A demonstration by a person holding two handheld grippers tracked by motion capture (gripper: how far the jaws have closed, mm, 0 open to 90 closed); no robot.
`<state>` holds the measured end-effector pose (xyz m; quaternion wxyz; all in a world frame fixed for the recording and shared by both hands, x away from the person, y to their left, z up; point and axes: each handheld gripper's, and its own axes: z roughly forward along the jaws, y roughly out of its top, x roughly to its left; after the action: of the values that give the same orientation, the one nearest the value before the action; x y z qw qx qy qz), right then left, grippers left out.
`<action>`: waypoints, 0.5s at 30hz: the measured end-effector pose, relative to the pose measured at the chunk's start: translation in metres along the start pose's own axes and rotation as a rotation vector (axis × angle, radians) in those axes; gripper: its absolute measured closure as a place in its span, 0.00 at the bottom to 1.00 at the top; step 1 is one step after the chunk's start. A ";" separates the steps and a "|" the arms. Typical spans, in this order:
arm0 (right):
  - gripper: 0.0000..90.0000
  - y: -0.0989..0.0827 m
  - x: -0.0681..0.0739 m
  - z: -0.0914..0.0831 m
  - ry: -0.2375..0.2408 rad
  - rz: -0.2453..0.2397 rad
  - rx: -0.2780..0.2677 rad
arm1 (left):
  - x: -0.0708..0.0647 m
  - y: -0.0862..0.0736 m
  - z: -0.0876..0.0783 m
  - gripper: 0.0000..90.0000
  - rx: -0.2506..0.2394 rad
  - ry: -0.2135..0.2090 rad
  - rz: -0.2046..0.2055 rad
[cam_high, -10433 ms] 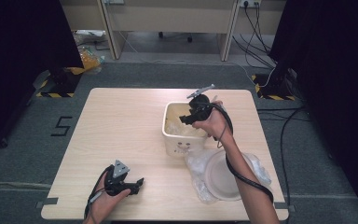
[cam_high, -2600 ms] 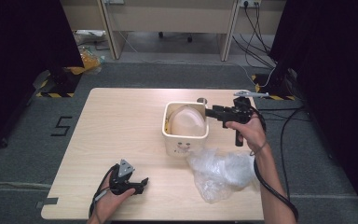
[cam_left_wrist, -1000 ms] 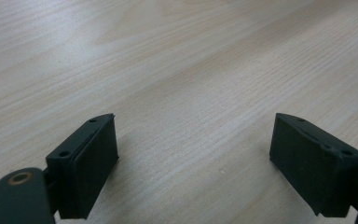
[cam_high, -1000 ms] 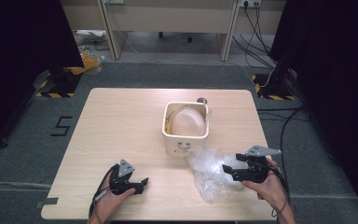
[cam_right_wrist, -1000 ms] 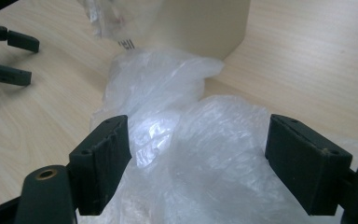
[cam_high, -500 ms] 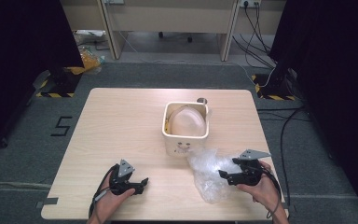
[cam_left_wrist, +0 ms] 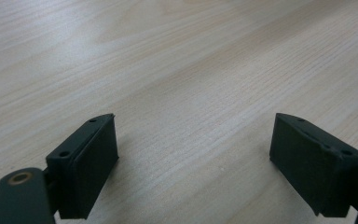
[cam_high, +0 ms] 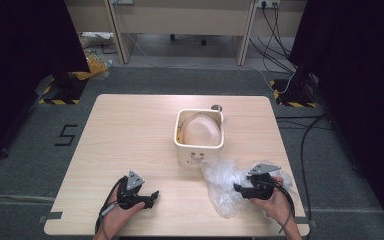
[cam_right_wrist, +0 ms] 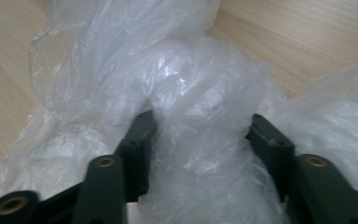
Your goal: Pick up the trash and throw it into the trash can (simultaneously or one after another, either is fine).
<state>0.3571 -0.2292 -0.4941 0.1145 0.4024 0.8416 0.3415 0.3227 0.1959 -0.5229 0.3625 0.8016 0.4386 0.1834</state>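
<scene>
Right gripper view: the right tool (cam_right_wrist: pixel 200 135) has just been closing on bunched clear plastic bag (cam_right_wrist: pixel 205 84); left tool (cam_left_wrist: pixel 196 163) open.

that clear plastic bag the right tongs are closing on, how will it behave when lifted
The plastic bag looks thin and crumpled, so it is probably floppy and very light. Bunched between the right tongs, which have just been closing, its glossy film may slip.

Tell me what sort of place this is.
Probably a lab or recording room, not a home. A bare wooden table stands on grey carpet with black curtains at both sides, cables trailing over the floor, and hazard tape stuck down near the curtains.
</scene>
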 end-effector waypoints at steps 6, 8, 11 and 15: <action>0.80 0.002 -0.002 -0.014 0.035 -0.009 -0.029 | 0.000 0.000 0.000 0.16 0.000 0.000 0.000; 0.81 0.004 -0.002 -0.023 0.070 -0.008 -0.050 | 0.000 0.000 0.000 0.16 0.000 0.000 0.000; 0.82 0.009 0.000 -0.042 0.070 -0.021 -0.089 | 0.000 0.000 0.000 0.16 0.000 0.000 0.000; 0.82 0.015 0.002 -0.066 0.084 -0.024 -0.151 | 0.000 0.000 0.000 0.16 0.000 0.000 0.000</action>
<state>0.3339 -0.2530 -0.4350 0.1132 0.3678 0.8223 0.4193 0.3227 0.1959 -0.5229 0.3626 0.8016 0.4387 0.1833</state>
